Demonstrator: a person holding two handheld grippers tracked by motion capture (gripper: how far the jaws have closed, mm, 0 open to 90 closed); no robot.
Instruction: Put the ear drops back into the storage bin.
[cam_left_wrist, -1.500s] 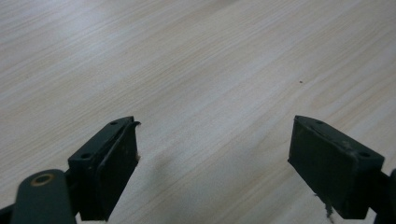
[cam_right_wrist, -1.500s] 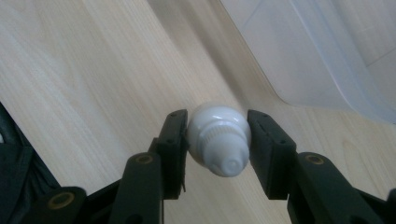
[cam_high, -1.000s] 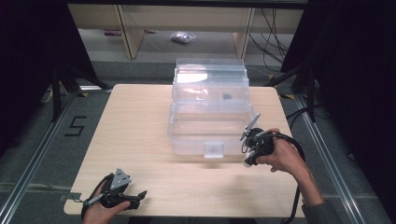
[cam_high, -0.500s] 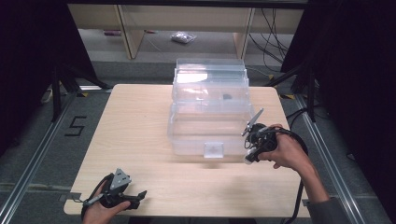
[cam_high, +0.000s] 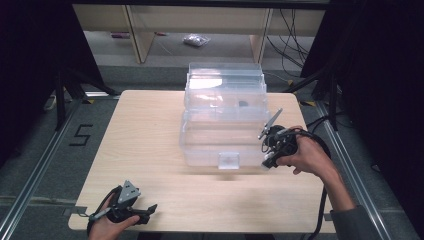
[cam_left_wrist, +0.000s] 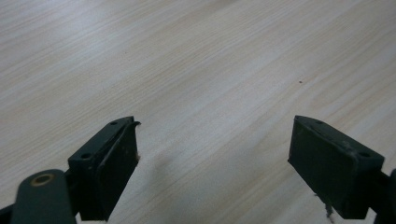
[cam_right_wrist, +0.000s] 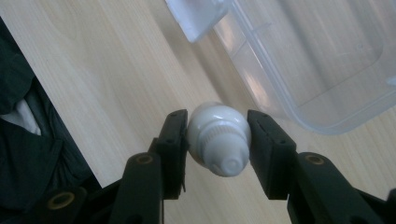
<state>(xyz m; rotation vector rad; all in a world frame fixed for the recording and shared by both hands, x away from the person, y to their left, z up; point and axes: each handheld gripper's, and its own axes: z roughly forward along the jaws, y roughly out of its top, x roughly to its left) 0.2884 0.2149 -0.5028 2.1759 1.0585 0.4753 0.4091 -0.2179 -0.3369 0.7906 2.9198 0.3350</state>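
A clear plastic box (cam_high: 225, 132) stands mid-table with a latch tab (cam_high: 229, 160) on its near side. My right gripper (cam_high: 269, 156) hovers by the box's near right corner. In the right gripper view this gripper (cam_right_wrist: 218, 116) is shut on a small white capped tube (cam_right_wrist: 219, 142), one pad on each side, above the wood. The box's rounded corner (cam_right_wrist: 317, 70) lies just beyond it. My left gripper (cam_high: 148, 214) rests at the table's near left edge. Its jaws (cam_left_wrist: 215, 140) stand wide open over bare wood, with nothing between them.
The light wooden table (cam_high: 150, 135) has free surface left of the box and along the near side. A small dark item (cam_high: 243, 104) shows through the box's far part. Shelving and cables stand beyond the far edge, and a cable (cam_high: 320, 145) trails from the right gripper.
My right gripper has risen a little beside the box's near right corner, still holding the white tube. The left gripper has stayed put.
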